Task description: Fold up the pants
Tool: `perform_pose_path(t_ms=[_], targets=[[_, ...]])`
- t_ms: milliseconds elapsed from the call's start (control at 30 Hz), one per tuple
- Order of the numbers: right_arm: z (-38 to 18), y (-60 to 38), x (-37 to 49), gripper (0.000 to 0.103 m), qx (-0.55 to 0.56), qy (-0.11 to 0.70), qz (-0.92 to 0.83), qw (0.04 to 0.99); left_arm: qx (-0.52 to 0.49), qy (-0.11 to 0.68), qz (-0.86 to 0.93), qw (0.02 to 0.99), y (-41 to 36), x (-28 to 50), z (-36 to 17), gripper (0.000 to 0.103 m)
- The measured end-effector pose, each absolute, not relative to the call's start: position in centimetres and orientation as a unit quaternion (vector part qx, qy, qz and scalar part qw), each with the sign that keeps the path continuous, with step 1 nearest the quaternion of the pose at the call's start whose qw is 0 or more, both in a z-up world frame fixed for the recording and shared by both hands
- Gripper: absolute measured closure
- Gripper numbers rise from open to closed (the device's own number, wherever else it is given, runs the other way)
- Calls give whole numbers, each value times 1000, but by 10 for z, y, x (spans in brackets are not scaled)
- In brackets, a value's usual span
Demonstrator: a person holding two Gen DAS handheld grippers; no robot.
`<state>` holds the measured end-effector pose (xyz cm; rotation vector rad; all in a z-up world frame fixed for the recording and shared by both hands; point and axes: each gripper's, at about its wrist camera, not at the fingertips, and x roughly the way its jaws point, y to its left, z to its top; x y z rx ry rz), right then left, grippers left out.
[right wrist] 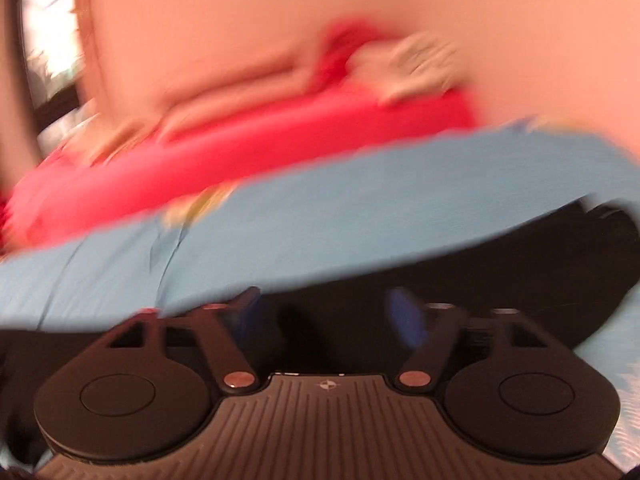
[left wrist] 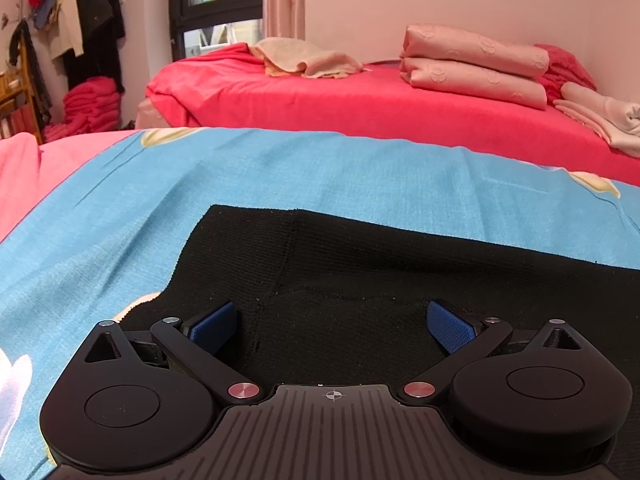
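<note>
Lying flat on a blue bedsheet [left wrist: 320,168], black knit pants [left wrist: 400,264] spread across the near bed, one squared end toward the left of the left wrist view, a seam running down the cloth.

Left hand-held gripper [left wrist: 333,326]: blue pads [left wrist: 450,330] wide apart, poised low over the fabric, nothing between them. Whether the tips touch the cloth, cannot tell.

Right hand-held gripper [right wrist: 328,320]: view heavily smeared (camera in motion). Fingers look apart, over dark cloth [right wrist: 520,264] that is presumably the same pants, with blue sheet beyond. Contact not readable.

Background: second bed in a red cover [left wrist: 360,108], folded pink quilts [left wrist: 472,64] on it, clothes rack [left wrist: 72,12] at far left.

Judgement: an early step, the approach to a grasp before a fold; the garment looks flat with no fold made. Next move calls for both grippers to pinch an edge, lift evenly and carry it over without dragging the sheet.
</note>
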<state>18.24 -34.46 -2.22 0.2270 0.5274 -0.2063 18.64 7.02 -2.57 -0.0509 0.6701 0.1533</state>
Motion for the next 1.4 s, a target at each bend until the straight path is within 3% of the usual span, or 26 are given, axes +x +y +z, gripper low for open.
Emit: perform_pose_path(t_ms=[100,300,433,533,633,733,867,933,1000,1033,1133,1167,1267,1400], targets=[[-10,-299,169,23,65,248,22,966,-25,329,75,941,71,187,-26,0],[-23,-206,147,23,70,339,317,883,-26,329,75,941,70,187,-25,0],[-33,-164,144,23,31,353,353,866,-24,329,75,941,70,188,-26,0],[-38,-153,165,24,66,368,356,856,-25,329,74,941,71,187,-26,0],[-35,-156,145,24,29,374,451,810,-26,329,73,941,71,187,-26,0],[-19,-167,130,25,-43,324,426,844,-25,330,74,941,71,187,-26,0],[-14,-223,162,12,79,298,341,888,-23,329,75,941,70,187,-26,0],[-25,-257,182,12,123,311,269,903,-23,329,75,941,70,187,-26,0],[-37,-295,197,26,176,336,196,904,-23,329,75,941,70,187,-26,0],[-40,-318,199,41,227,327,199,896,-23,329,75,941,70,187,-26,0],[-38,-379,191,28,292,281,111,908,-22,330,75,941,70,187,-26,0],[-35,-398,187,17,290,270,64,916,-22,330,75,941,70,187,-26,0],[-33,-453,172,22,315,244,-44,916,-23,330,75,941,70,187,-26,0],[-23,-497,126,15,377,202,-140,893,-21,330,76,941,69,187,-26,0]])
